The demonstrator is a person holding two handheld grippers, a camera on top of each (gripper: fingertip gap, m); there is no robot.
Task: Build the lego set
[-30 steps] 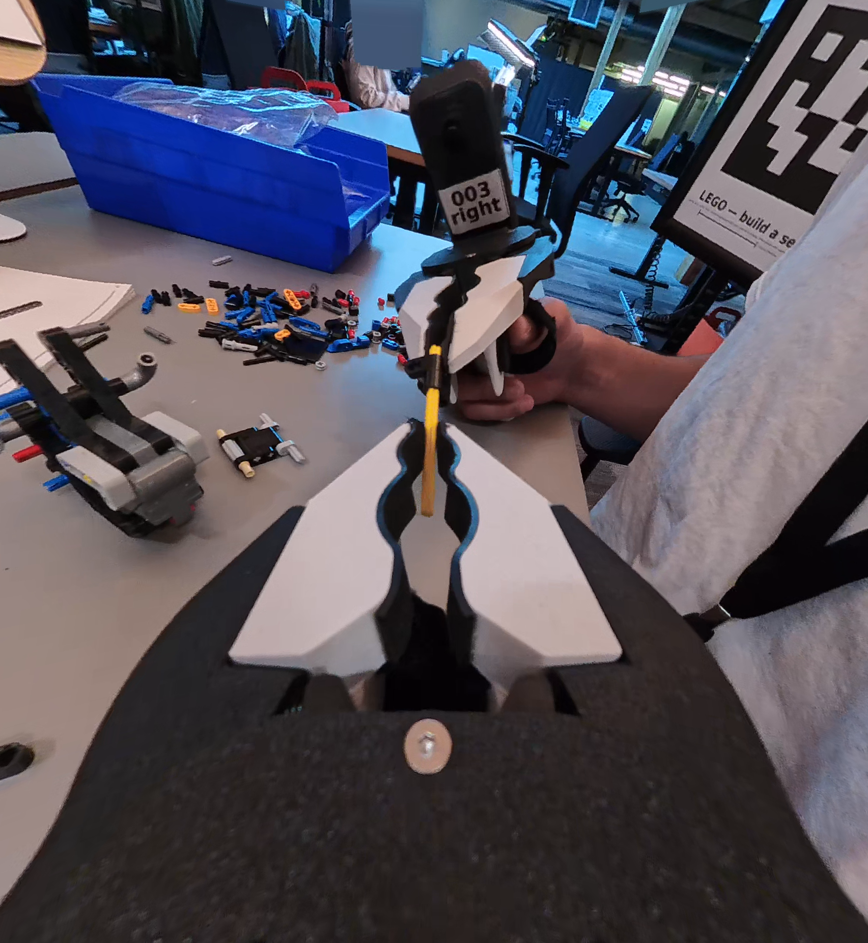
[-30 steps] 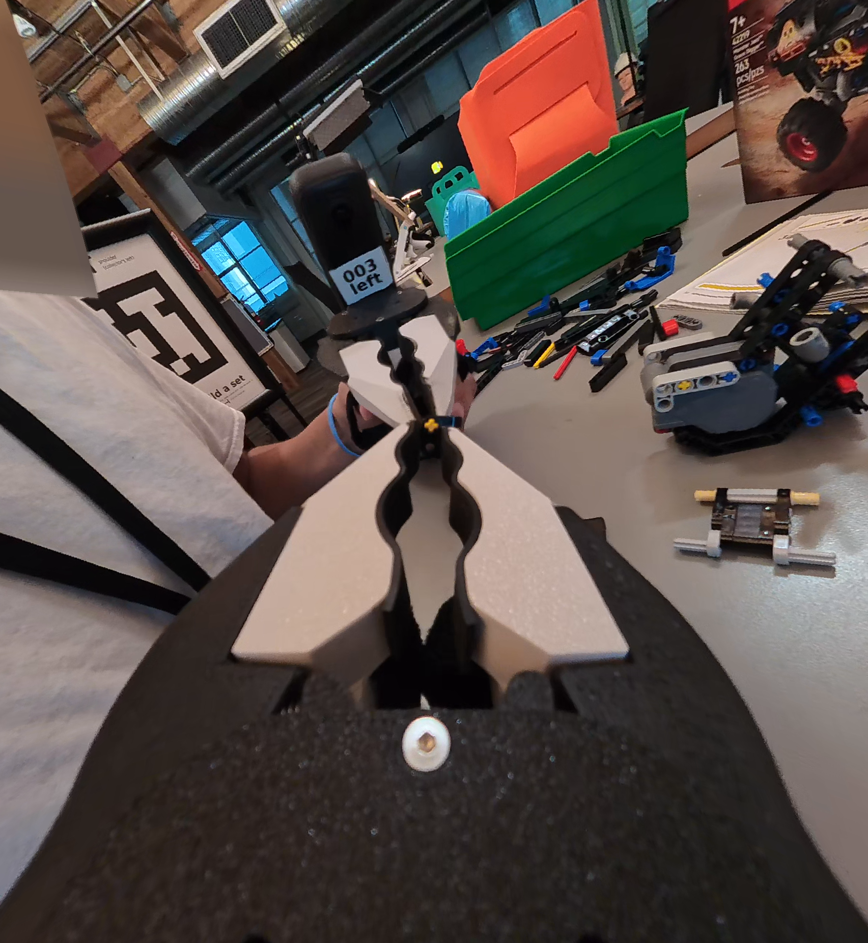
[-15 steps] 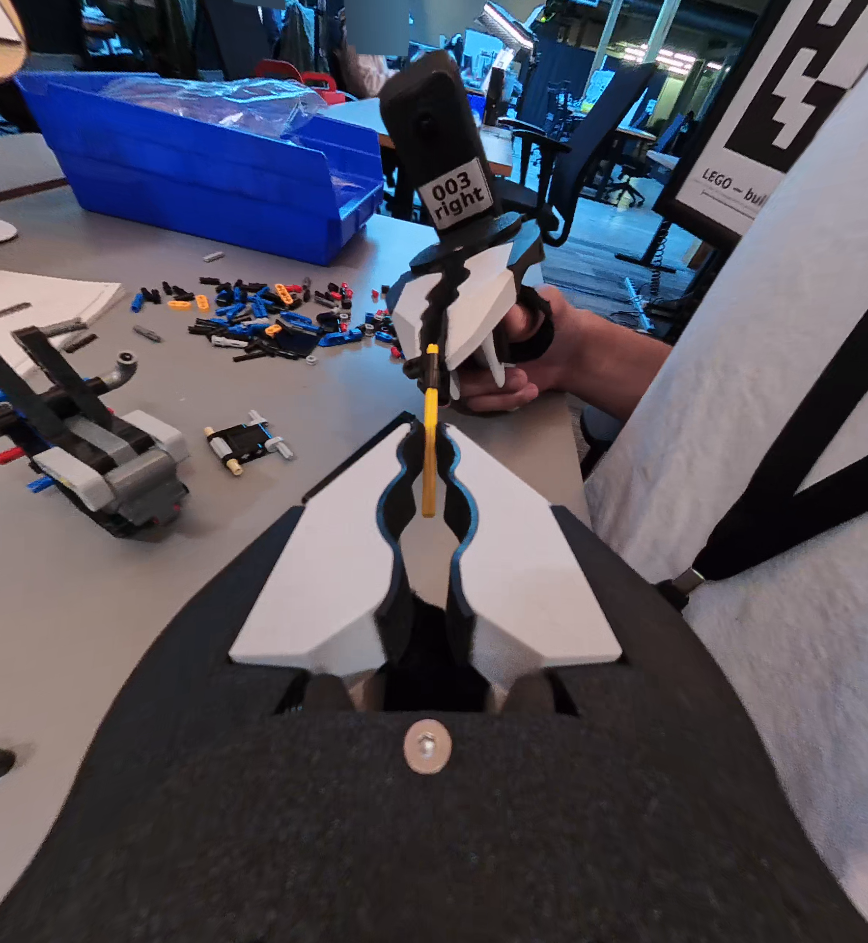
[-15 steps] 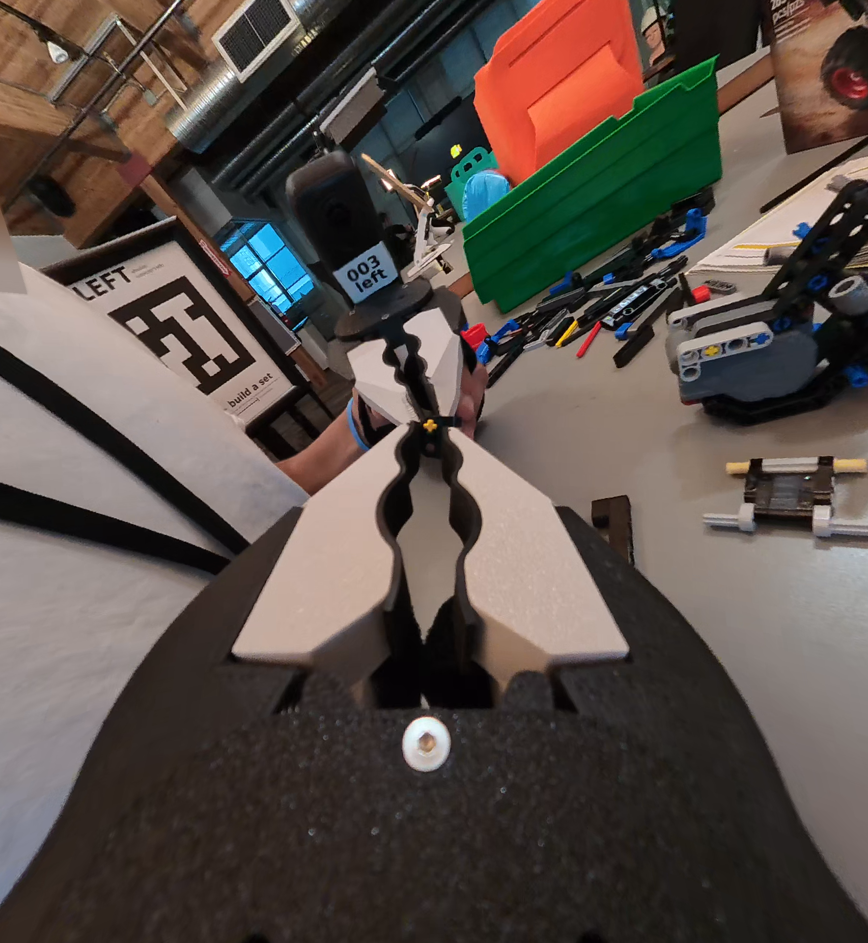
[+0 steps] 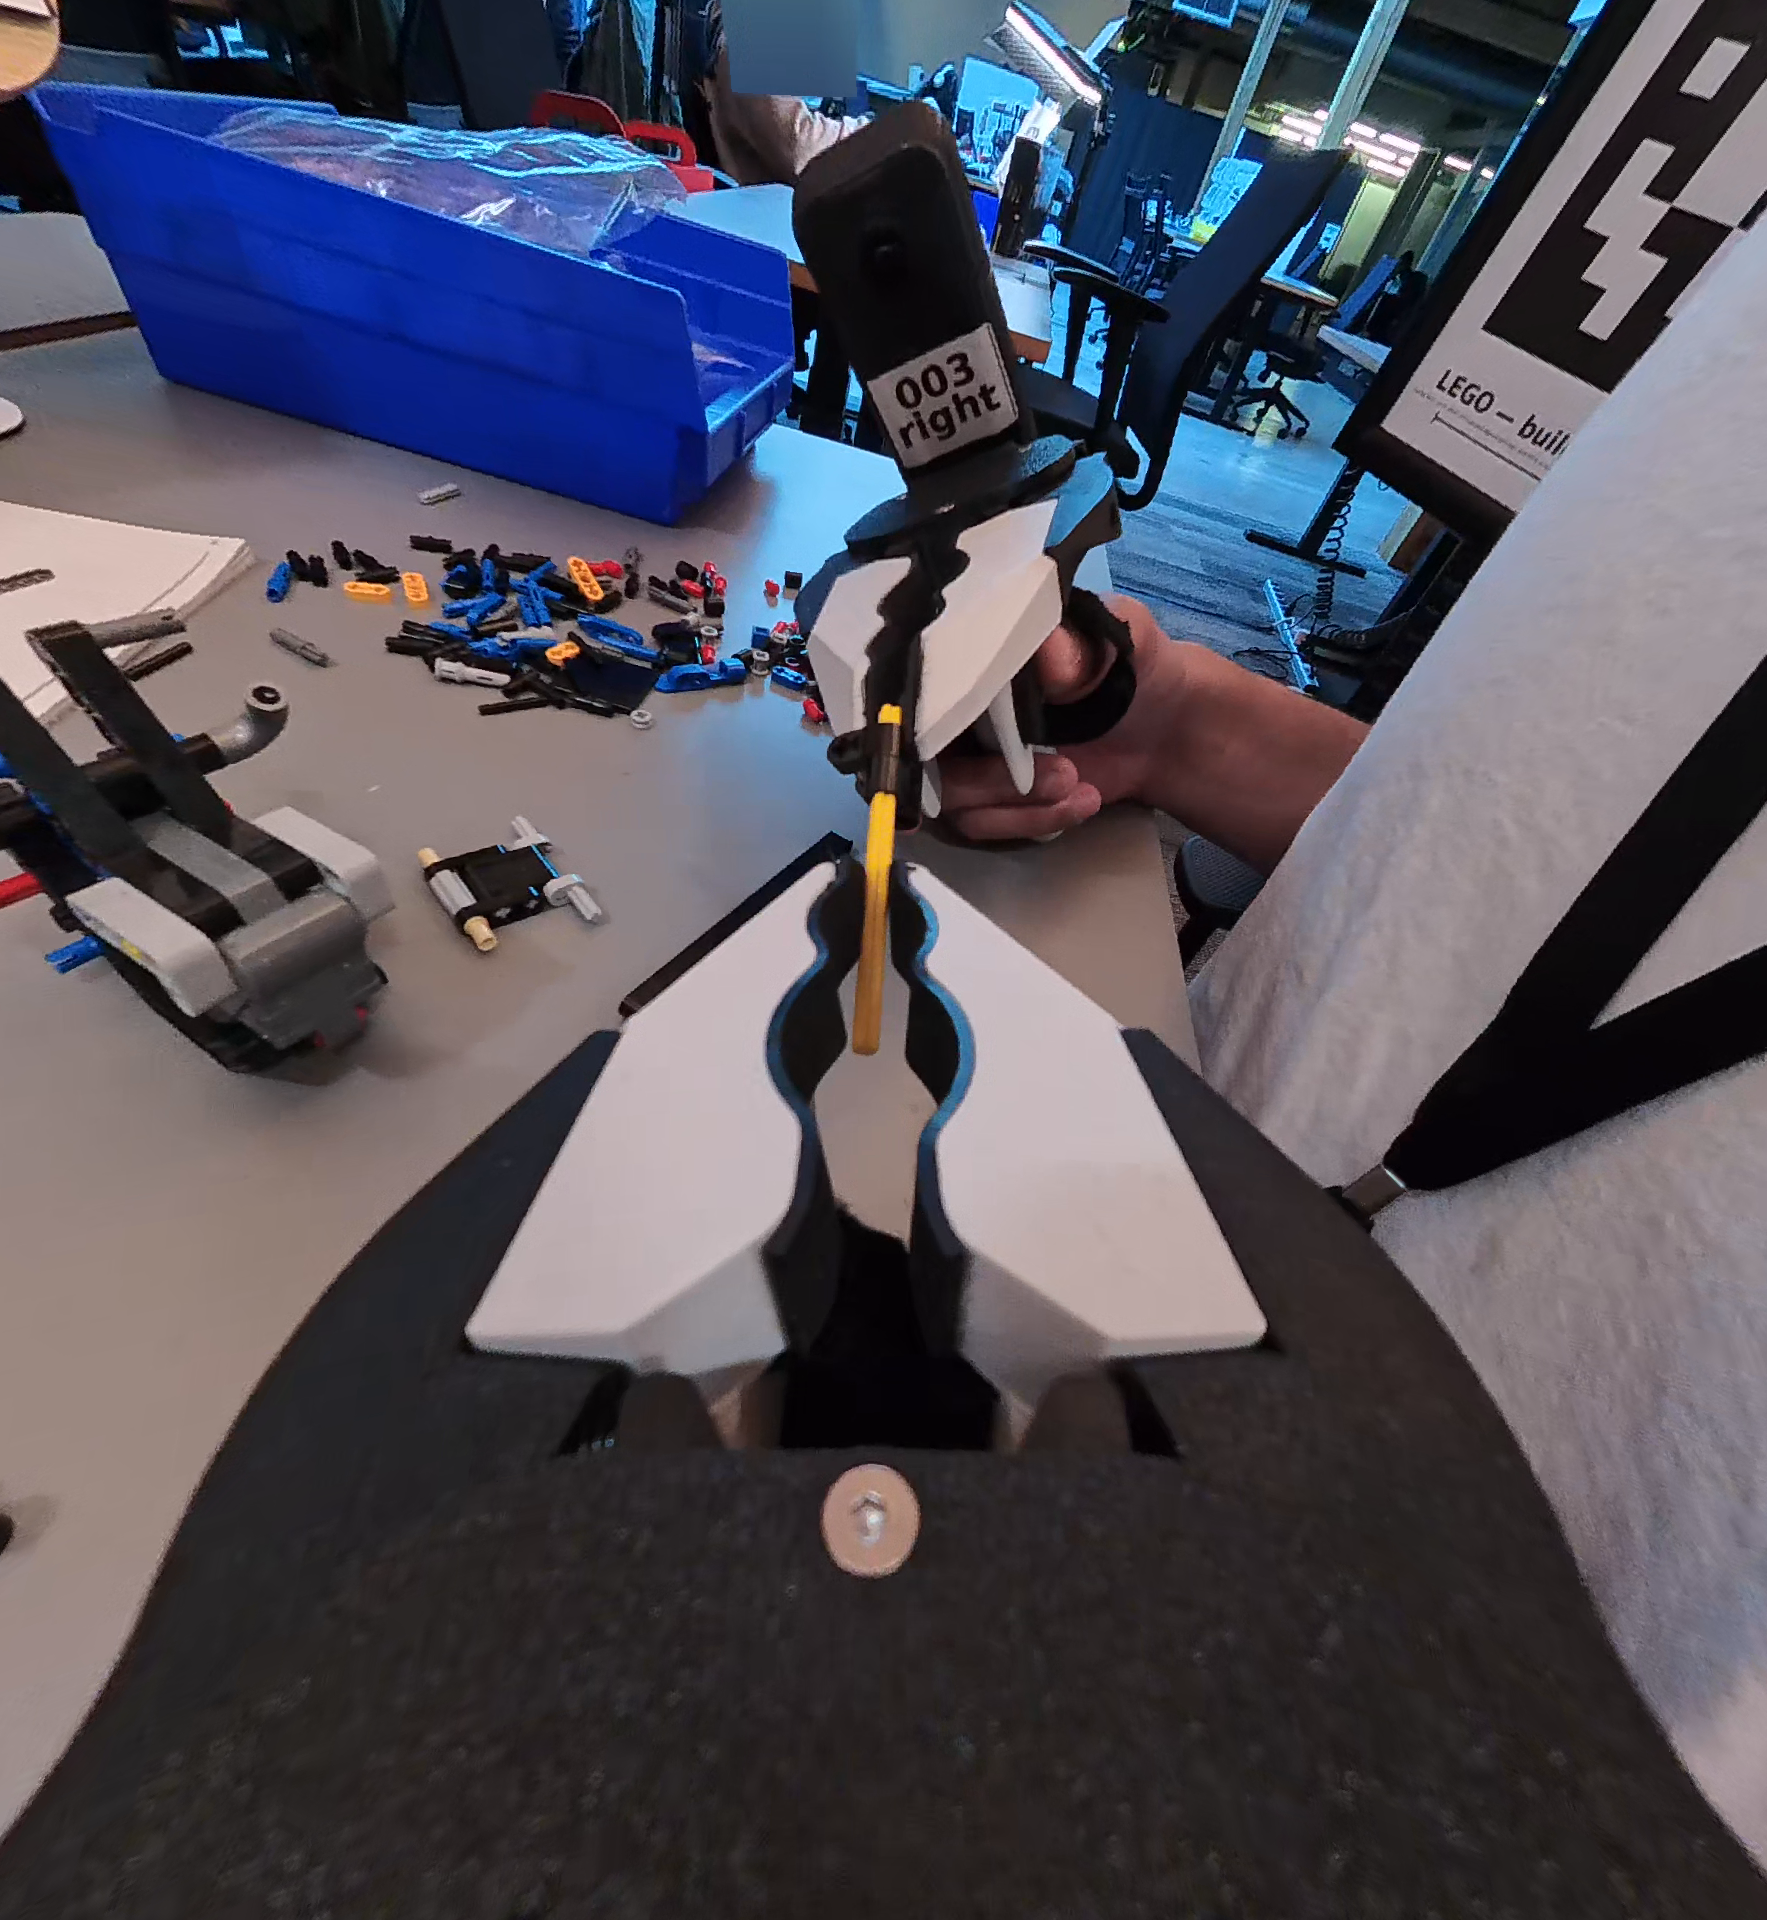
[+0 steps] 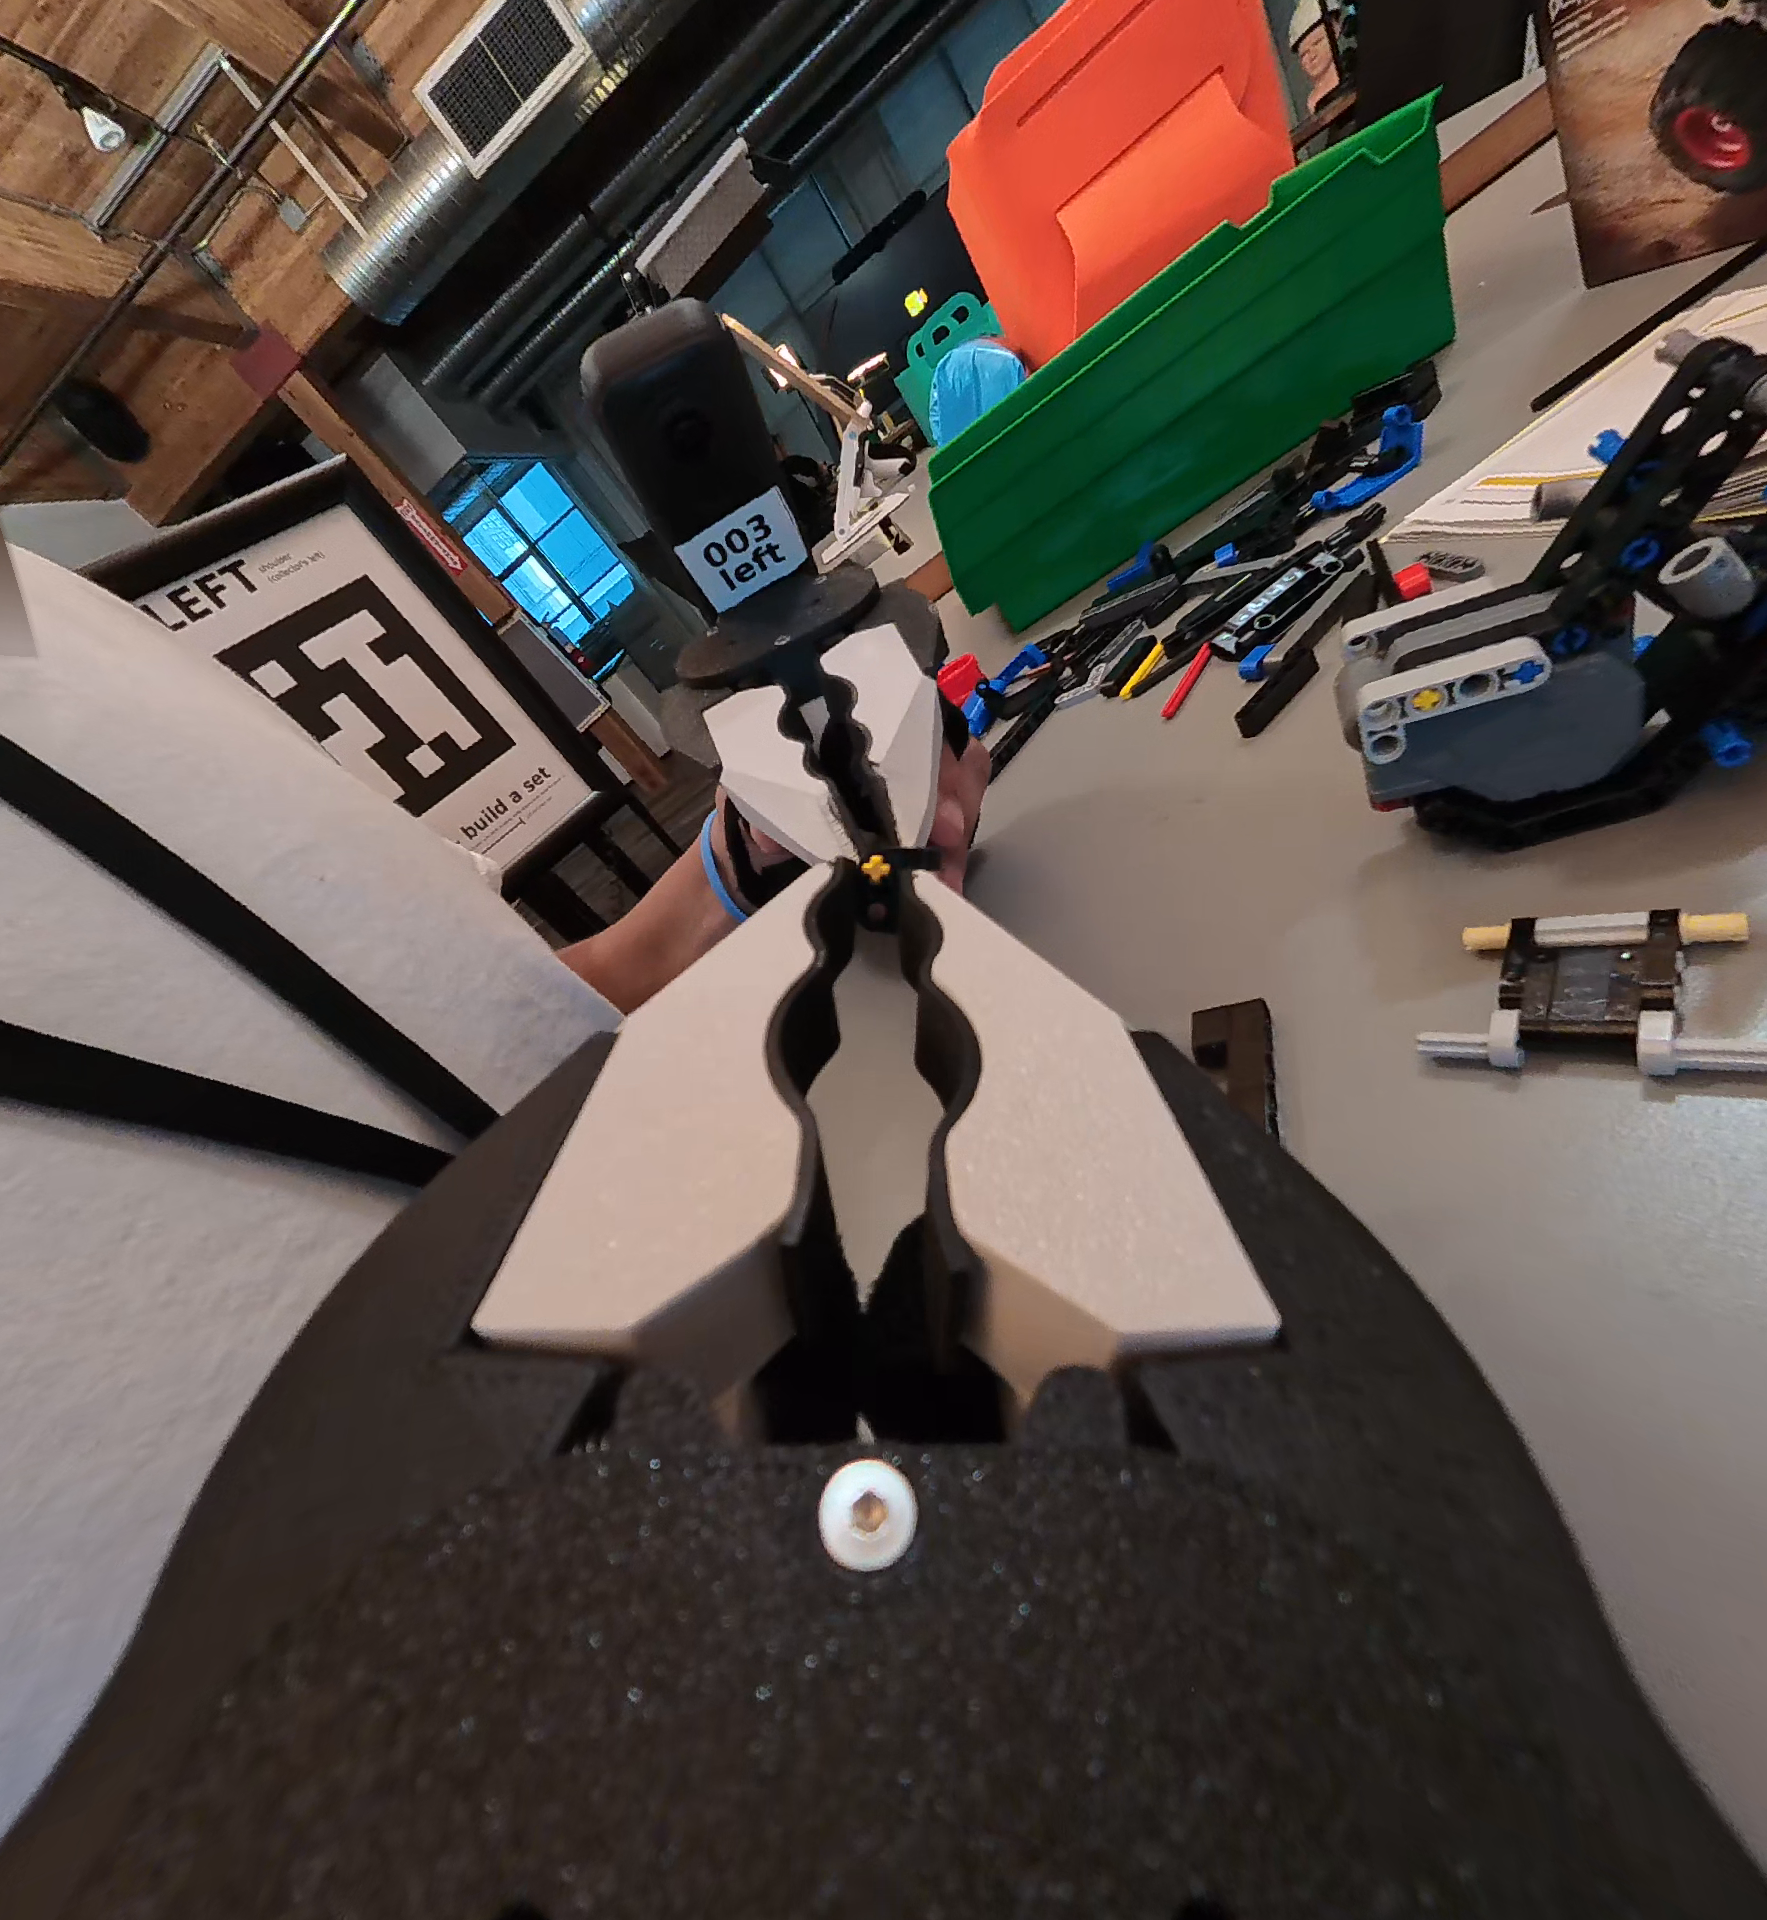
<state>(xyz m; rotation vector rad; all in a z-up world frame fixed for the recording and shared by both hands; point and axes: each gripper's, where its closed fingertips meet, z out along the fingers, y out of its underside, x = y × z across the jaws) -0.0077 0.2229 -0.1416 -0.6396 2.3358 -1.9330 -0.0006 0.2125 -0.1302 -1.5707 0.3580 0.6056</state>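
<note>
Two claws meet above the bench edge. Left wrist view: your left claw pinches the yellow axle; the right claw clamps a black connector on its far end. Right wrist view: your right claw, closed on that connector, faces the axle's end; the half-built model sits well right.

Both pictures are bright and mostly sharp. Light comes from above, so the half-built lego car drops a soft shadow on the grey table under it. Edges bend outward and blur. Far rooms look bluish.
</note>
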